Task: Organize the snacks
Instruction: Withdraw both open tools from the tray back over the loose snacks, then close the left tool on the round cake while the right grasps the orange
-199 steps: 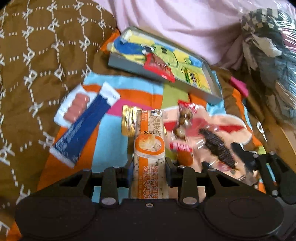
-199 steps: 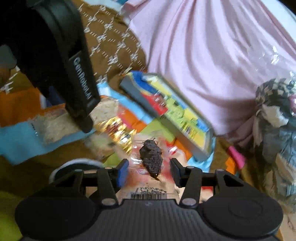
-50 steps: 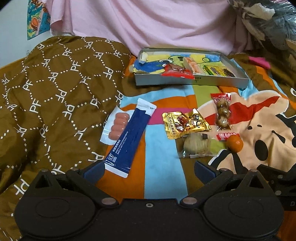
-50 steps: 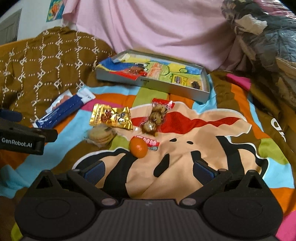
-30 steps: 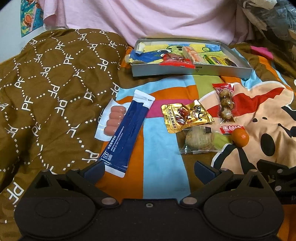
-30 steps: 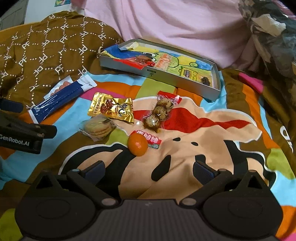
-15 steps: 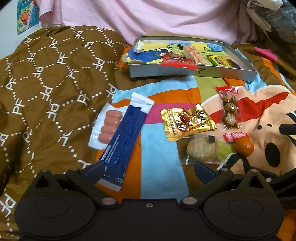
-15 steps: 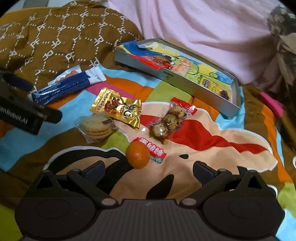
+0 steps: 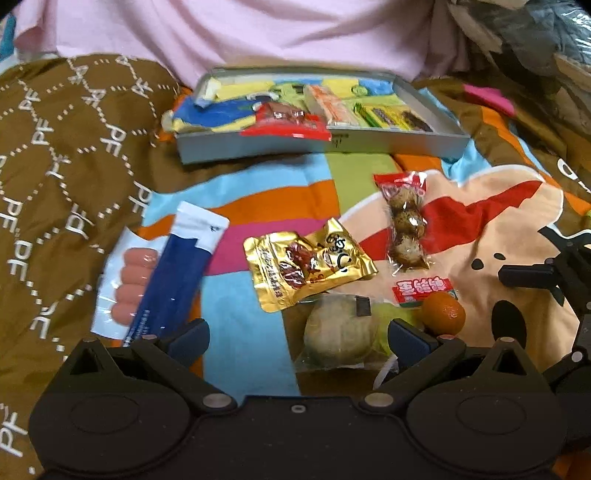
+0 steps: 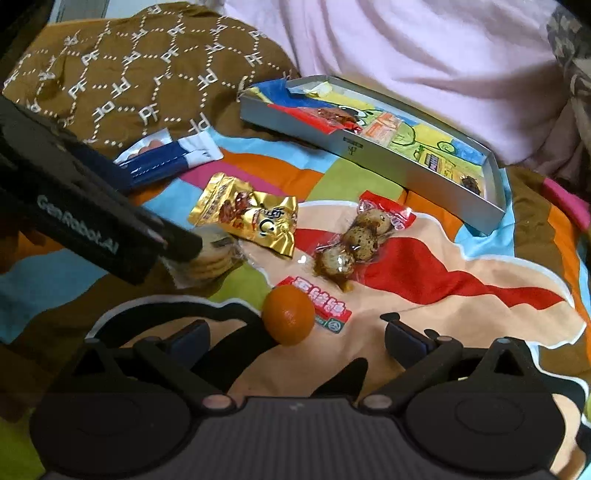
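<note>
Loose snacks lie on a colourful blanket. A clear pack of round biscuits (image 9: pixel 338 334) lies between the fingers of my open left gripper (image 9: pixel 297 338). A gold packet (image 9: pixel 306 264), a pack of quail eggs (image 9: pixel 404 225), an orange (image 9: pixel 442 314), a blue stick pack (image 9: pixel 173 277) and a sausage pack (image 9: pixel 127 284) lie around it. A grey tin tray (image 9: pixel 321 142) at the back holds several snacks. My open right gripper (image 10: pixel 295 339) is just in front of the orange (image 10: pixel 289 315); the quail eggs (image 10: pixel 354 236) and gold packet (image 10: pixel 245 214) lie beyond.
A brown patterned quilt (image 9: pixel 62 155) rises on the left. A pink sheet (image 9: pixel 258 33) hangs behind the tray. Bundled bags (image 9: pixel 535 40) sit at the back right. The left gripper's body (image 10: pixel 92 229) crosses the left of the right wrist view, over the biscuits (image 10: pixel 210 258).
Both grippers have let go of earlier snacks, which now lie in the tray, and opened. Both have since moved forward and down: left to the biscuits, right to the orange.
</note>
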### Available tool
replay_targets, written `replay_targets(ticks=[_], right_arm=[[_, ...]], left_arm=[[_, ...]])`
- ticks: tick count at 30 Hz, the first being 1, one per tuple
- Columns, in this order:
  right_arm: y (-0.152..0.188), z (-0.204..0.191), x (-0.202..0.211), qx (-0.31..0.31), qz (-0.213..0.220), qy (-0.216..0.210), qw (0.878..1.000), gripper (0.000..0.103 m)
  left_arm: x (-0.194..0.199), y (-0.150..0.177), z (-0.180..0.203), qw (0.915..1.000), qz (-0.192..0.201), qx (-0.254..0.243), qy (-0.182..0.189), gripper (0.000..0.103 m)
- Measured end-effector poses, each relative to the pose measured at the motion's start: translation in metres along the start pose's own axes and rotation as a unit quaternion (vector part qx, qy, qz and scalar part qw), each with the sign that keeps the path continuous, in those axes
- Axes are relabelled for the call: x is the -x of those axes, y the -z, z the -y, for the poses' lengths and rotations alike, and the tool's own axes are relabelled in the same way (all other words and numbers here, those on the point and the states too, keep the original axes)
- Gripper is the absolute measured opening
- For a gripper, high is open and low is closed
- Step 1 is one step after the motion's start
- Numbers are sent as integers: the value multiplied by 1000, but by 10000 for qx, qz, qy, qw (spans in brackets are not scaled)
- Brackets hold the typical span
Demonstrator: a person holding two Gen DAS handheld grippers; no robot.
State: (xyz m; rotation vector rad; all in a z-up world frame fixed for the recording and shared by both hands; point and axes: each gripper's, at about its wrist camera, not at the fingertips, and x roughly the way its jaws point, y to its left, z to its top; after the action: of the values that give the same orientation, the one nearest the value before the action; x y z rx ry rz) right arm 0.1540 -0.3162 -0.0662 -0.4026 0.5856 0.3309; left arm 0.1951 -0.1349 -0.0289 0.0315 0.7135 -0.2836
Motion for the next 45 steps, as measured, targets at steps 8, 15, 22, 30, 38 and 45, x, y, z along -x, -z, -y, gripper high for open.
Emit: replay_targets(ticks=[8, 15, 22, 30, 38, 45], right_arm=[[2, 11, -9, -390, 96, -199, 9990, 86], [2, 9, -12, -425, 96, -341, 9985, 68], [3, 9, -12, -465, 118, -328, 9983, 60], [3, 6, -17, -480, 81, -304, 9984, 50], [3, 2, -18, -420, 135, -281, 9986, 38], [3, 1, -16, -385, 194, -235, 9988, 37]], left_arm=[[-15, -5, -1, 9996, -160, -8, 233, 98], [-17, -11, 3, 9984, -258, -97, 493, 83], [-29, -11, 7, 9956, -645, -177, 658, 60], [-37, -9, 1, 9946, -773, 80, 682, 52], [-35, -7, 3, 9955, -669, 95, 664, 51], [-28, -5, 4, 9959, -659, 201, 584, 50]])
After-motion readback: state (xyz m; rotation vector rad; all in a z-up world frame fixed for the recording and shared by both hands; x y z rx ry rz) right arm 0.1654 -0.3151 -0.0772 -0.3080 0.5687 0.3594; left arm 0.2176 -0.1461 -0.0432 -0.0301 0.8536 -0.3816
